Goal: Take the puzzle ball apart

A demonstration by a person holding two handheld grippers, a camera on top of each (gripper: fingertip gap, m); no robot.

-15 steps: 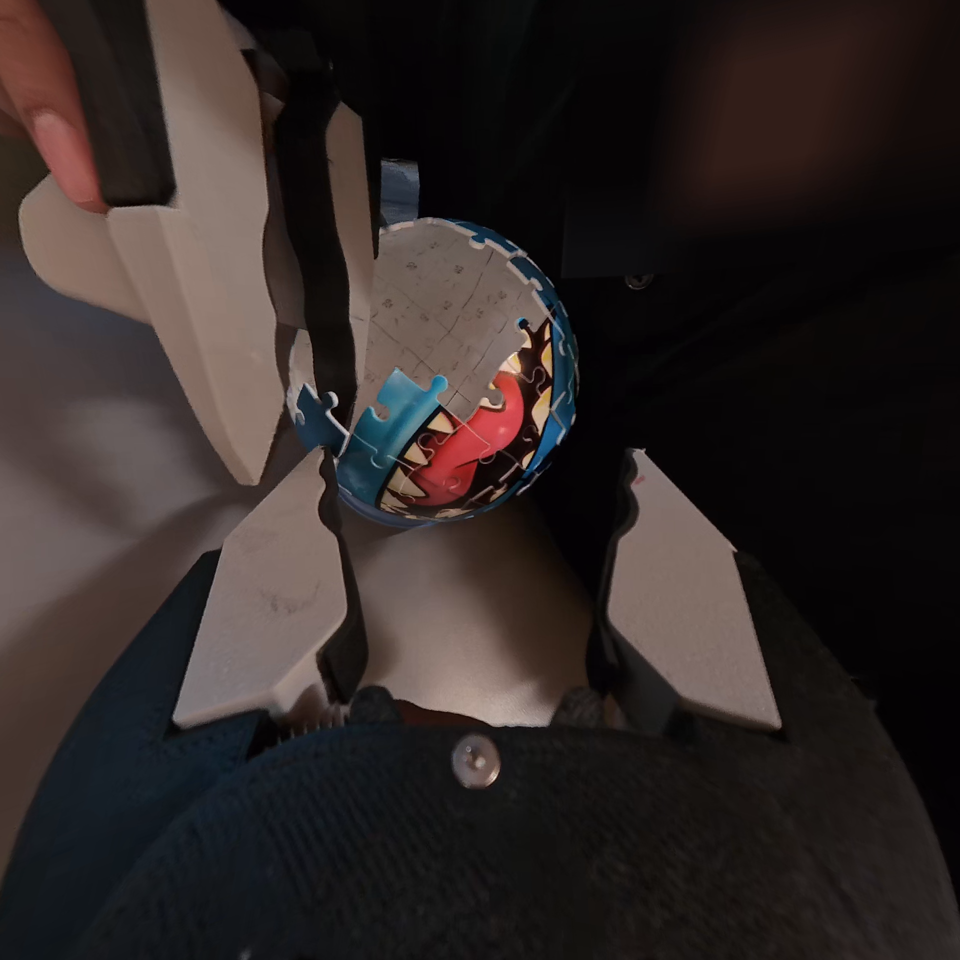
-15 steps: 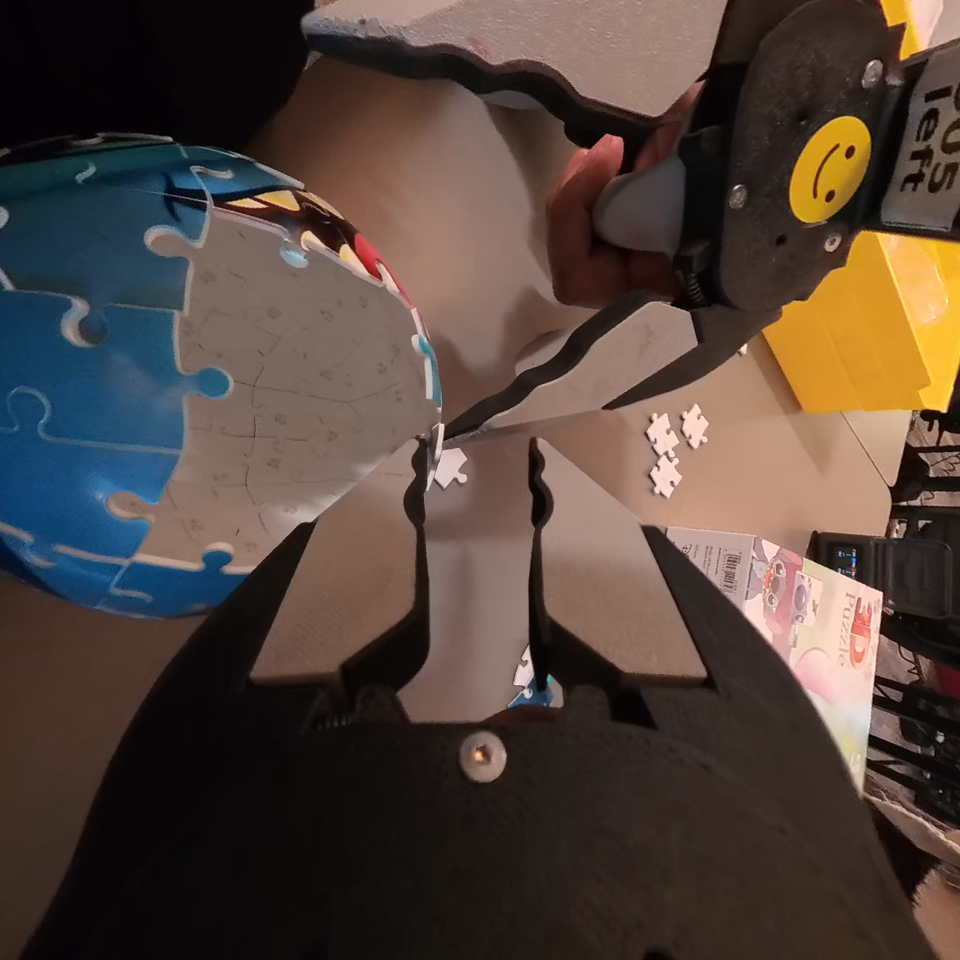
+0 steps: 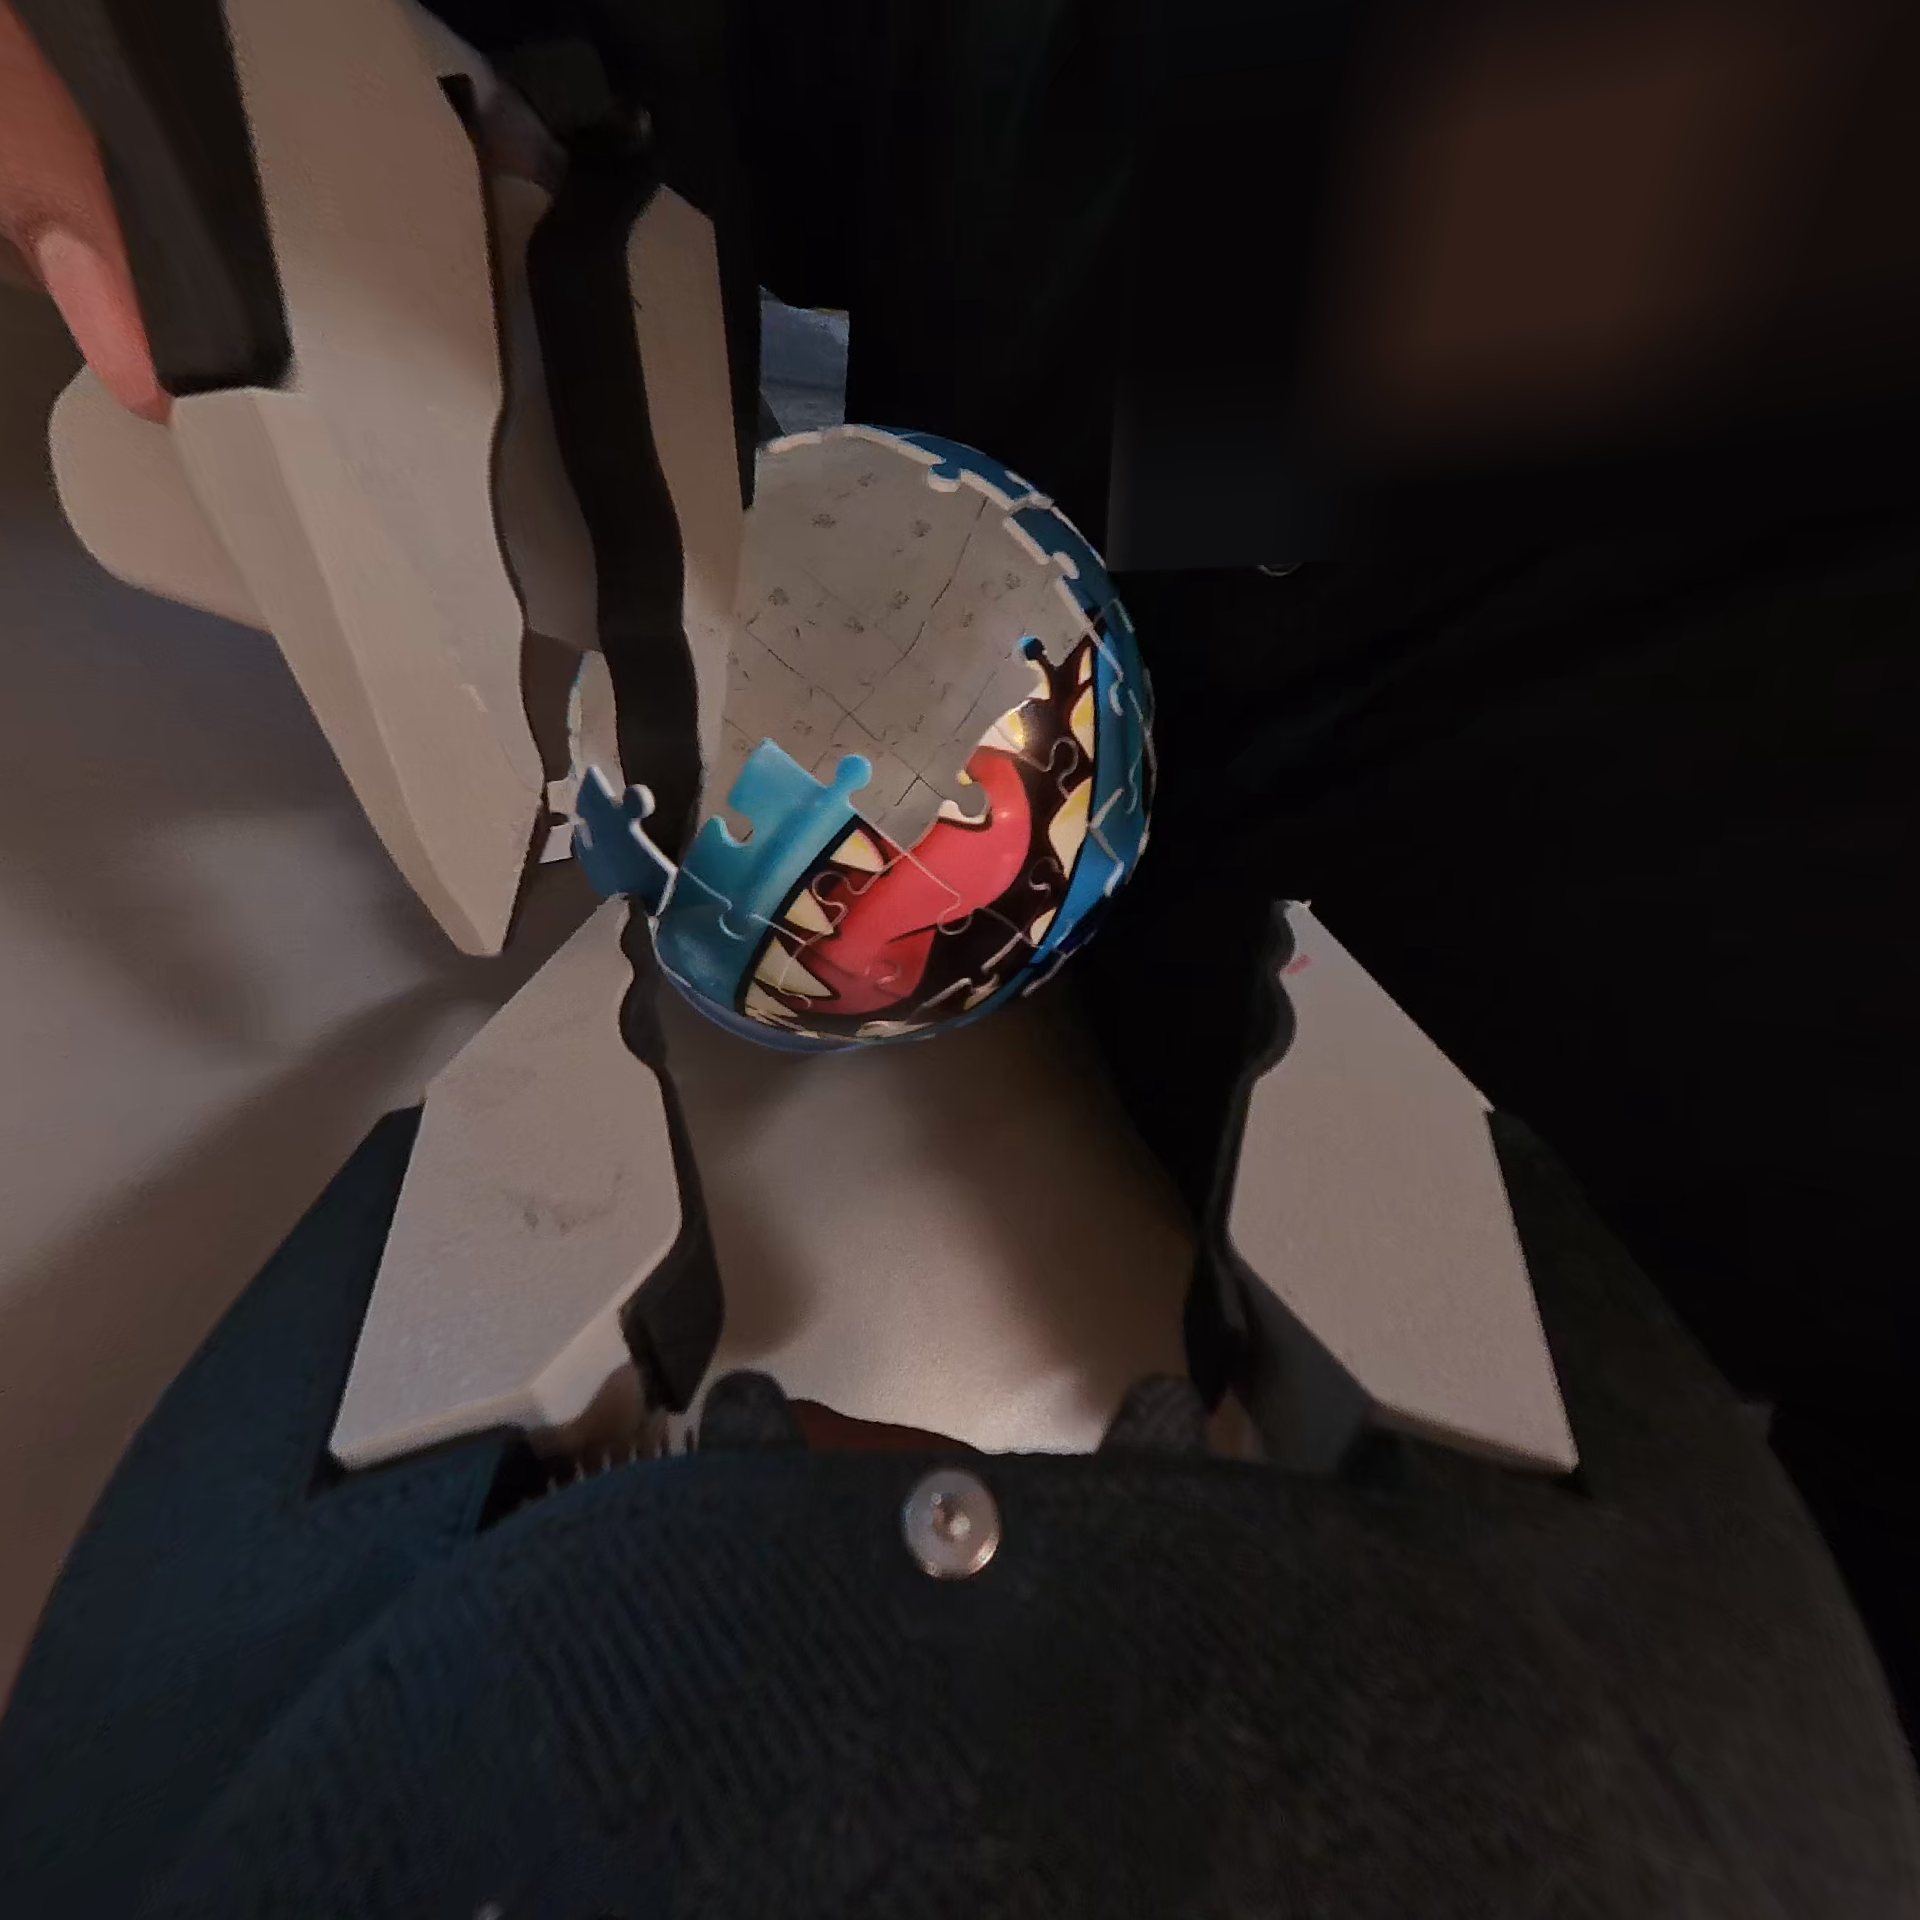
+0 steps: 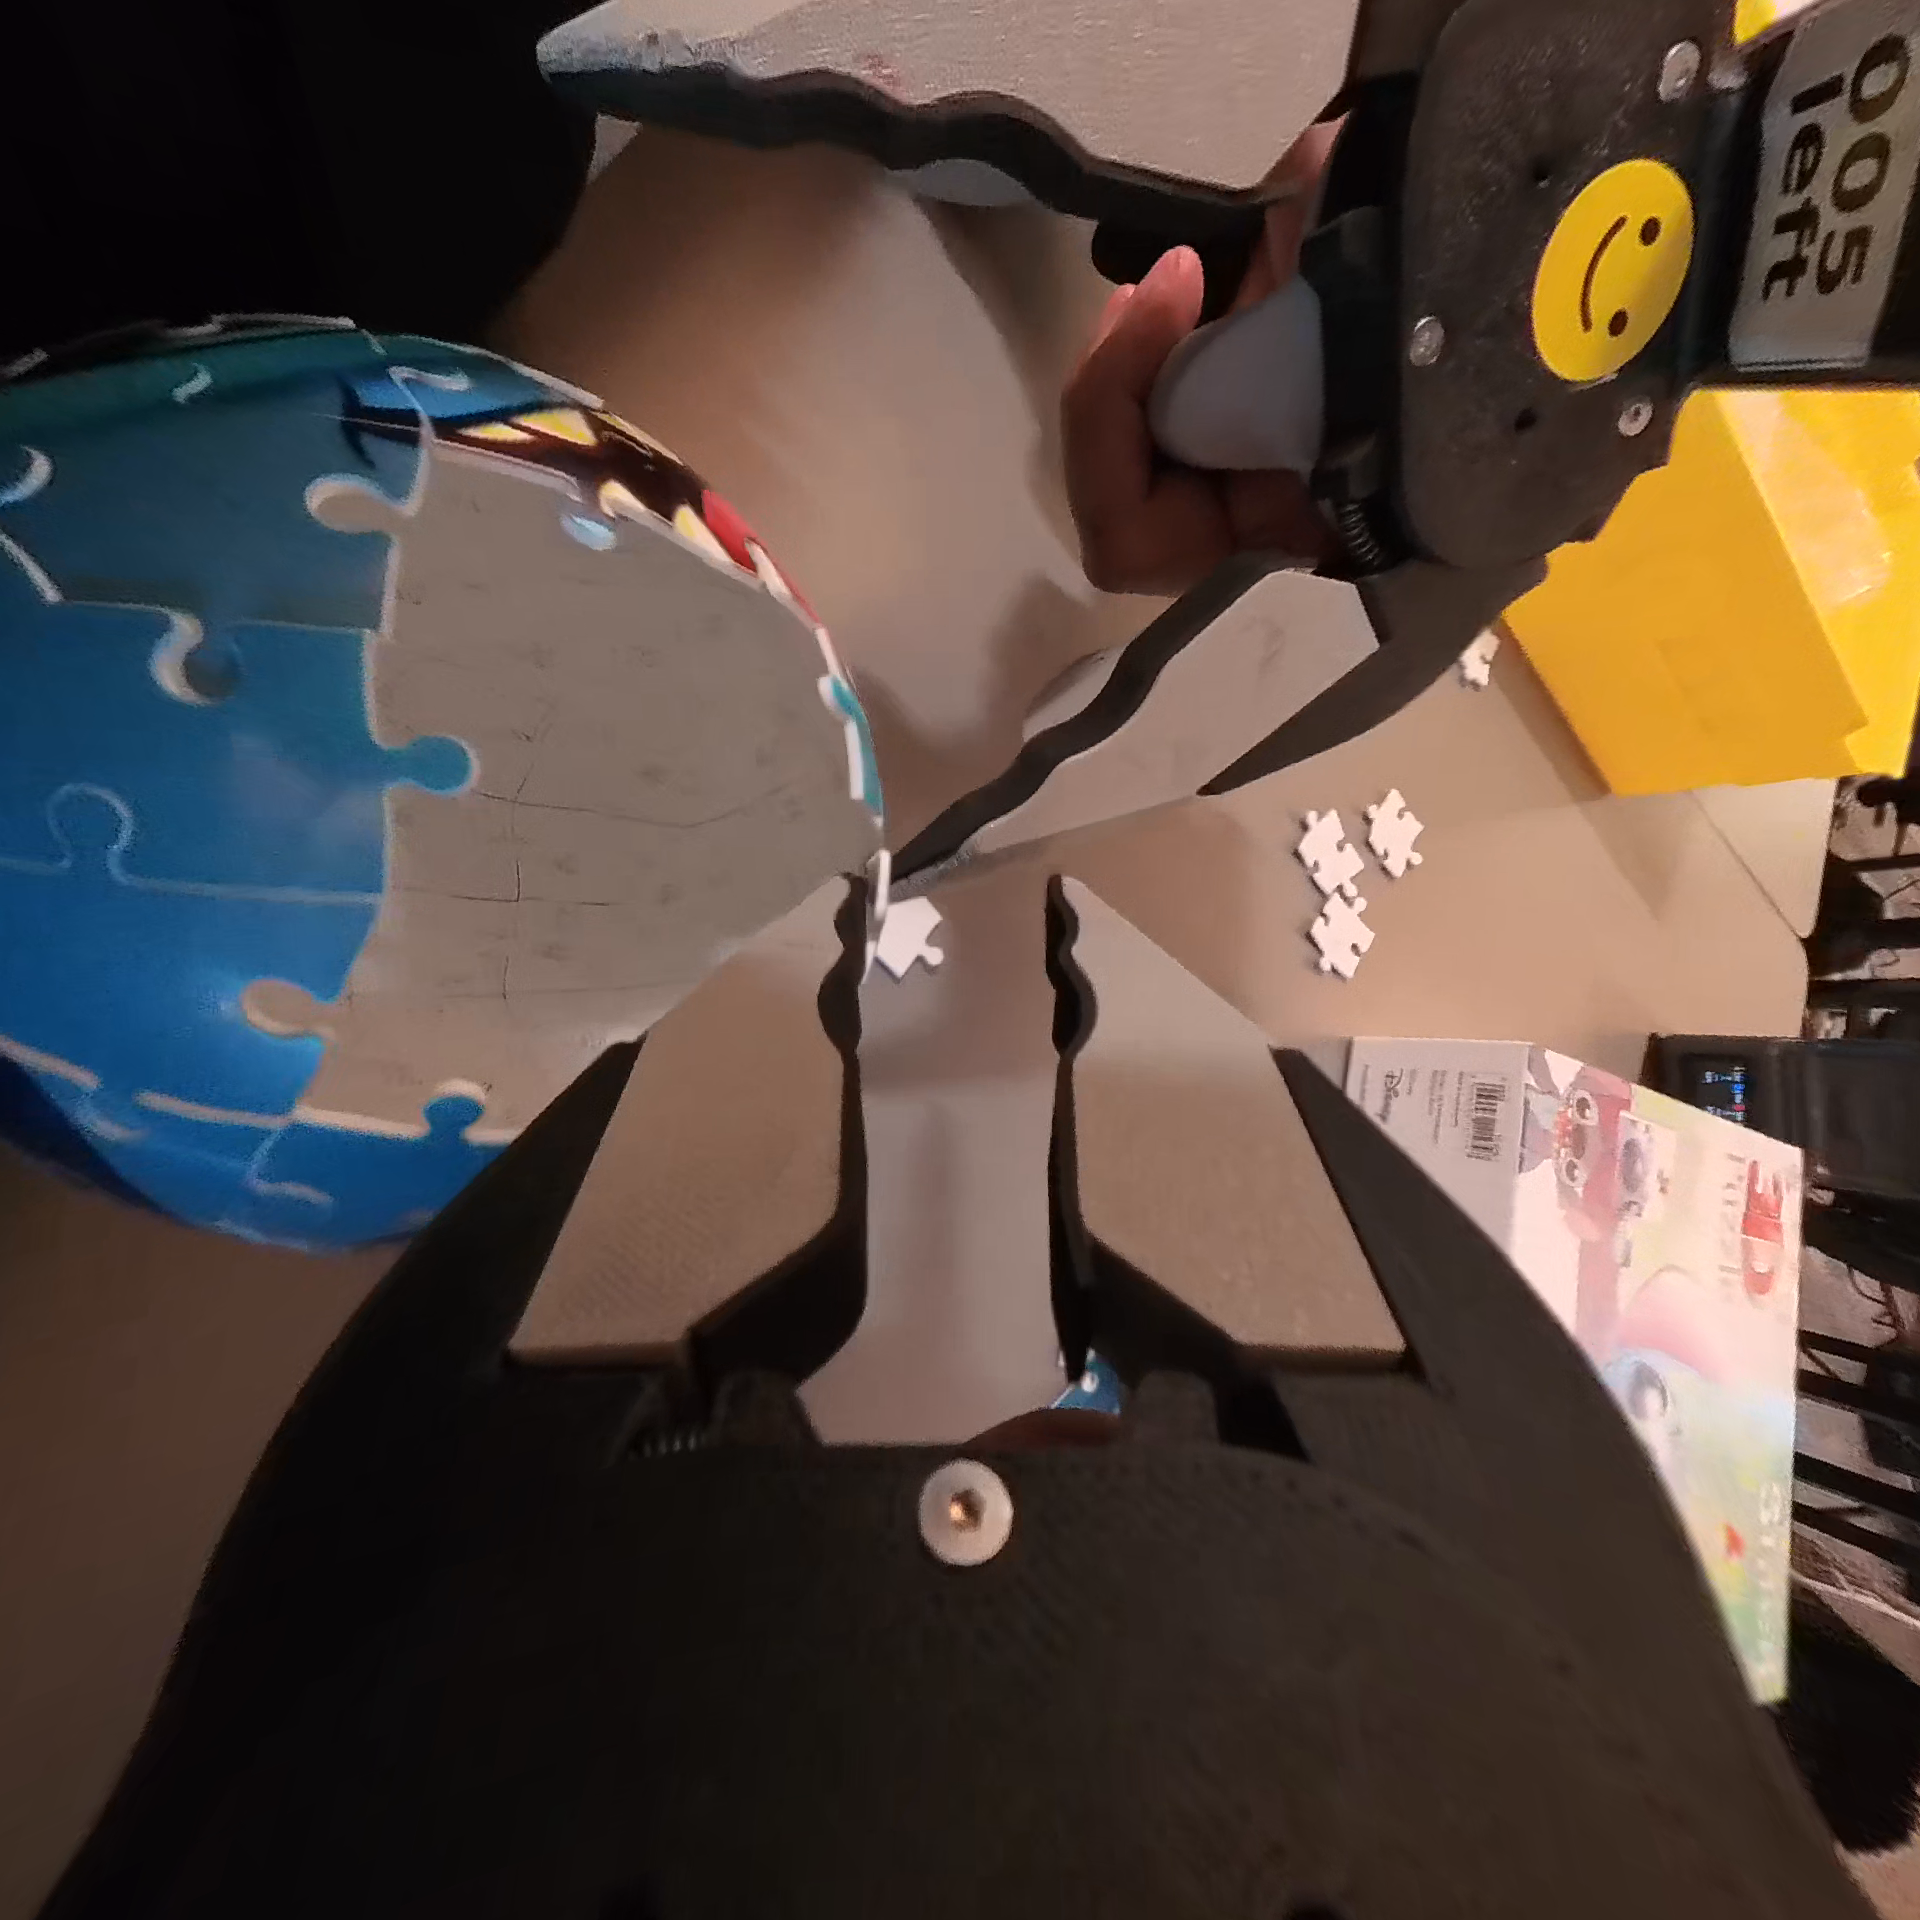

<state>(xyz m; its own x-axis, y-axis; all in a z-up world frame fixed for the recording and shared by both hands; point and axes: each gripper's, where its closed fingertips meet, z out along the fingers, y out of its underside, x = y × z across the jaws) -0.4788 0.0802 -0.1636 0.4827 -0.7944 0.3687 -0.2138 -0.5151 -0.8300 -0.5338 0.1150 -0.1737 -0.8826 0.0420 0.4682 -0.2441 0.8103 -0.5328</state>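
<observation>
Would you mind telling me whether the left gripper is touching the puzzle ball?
Touching. In the left wrist view, the left gripper's lower finger tip meets the puzzle ball's blue rim; its jaws stand wide open.

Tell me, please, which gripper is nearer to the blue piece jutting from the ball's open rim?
Right. The right gripper's open fingertips straddle the blue piece; the left gripper, wide open, has one fingertip just under it at the puzzle ball's edge.

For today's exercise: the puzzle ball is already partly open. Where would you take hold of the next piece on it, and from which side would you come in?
Grip the blue edge piece jutting up from the open rim of the puzzle ball. Only its lower edges interlock, so it is probably the loosest. Come through the opening, one finger inside against the grey backing, one outside, pinching the thin shell. The right gripper is beside that rim; the left gripper is open.
</observation>
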